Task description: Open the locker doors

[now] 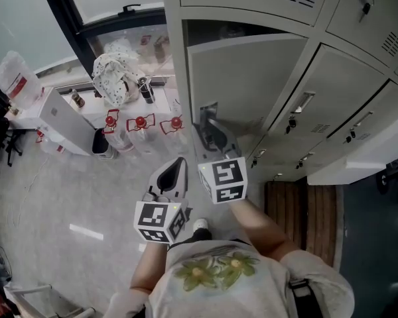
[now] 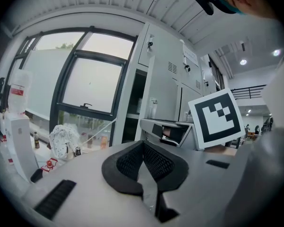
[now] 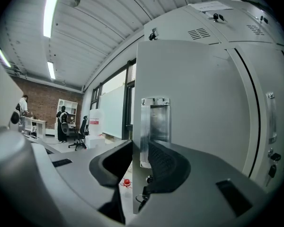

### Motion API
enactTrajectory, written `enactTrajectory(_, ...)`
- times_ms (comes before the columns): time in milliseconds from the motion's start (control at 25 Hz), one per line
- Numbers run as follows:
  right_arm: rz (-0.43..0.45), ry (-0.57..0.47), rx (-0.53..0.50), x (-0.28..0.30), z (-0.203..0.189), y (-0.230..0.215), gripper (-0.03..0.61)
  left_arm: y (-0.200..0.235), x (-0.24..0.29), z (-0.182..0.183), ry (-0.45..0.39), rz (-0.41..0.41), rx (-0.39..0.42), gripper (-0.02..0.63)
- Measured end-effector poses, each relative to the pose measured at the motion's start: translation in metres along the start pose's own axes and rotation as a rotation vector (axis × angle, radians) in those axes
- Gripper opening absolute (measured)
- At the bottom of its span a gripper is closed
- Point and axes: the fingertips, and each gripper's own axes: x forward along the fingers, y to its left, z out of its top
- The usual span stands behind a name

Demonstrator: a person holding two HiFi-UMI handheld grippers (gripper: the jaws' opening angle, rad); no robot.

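At ten o'clock from the locker door [image 1: 252, 78] sit red-capped bottles [image 1: 140, 124] and a white bag [image 1: 113, 78]. The door's edge is clamped between the right gripper [image 3: 139, 161] fingers. At seven o'clock, the left gripper [image 2: 143, 150] is closed and empty.

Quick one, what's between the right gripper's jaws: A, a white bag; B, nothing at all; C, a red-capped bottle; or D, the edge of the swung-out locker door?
D: in the right gripper view, the right gripper has one jaw on each side of the locker door edge, just below the metal handle plate.
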Motion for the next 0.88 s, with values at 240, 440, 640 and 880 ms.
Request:
enactTrajectory(240,0.056,0.001,0.014,-0.019,-0.001,0.003,0.118,-0.017,-0.006,-0.009,0.010,0.022,-0.019,0.028)
enactTrajectory(440,0.085,0.003,0.025,-0.034,-0.001,0.002,0.118,-0.031,-0.011,-0.010,0.007,0.030,-0.022,0.028)
enactTrajectory(640,0.107,0.009,0.027,-0.048,-0.002,0.003,0.118,-0.043,-0.019,-0.015,0.011,0.046,-0.028,0.028)
enactTrajectory(880,0.137,0.007,0.027,-0.065,-0.003,0.002,0.118,-0.059,-0.022,-0.014,0.003,0.049,-0.024,0.028)
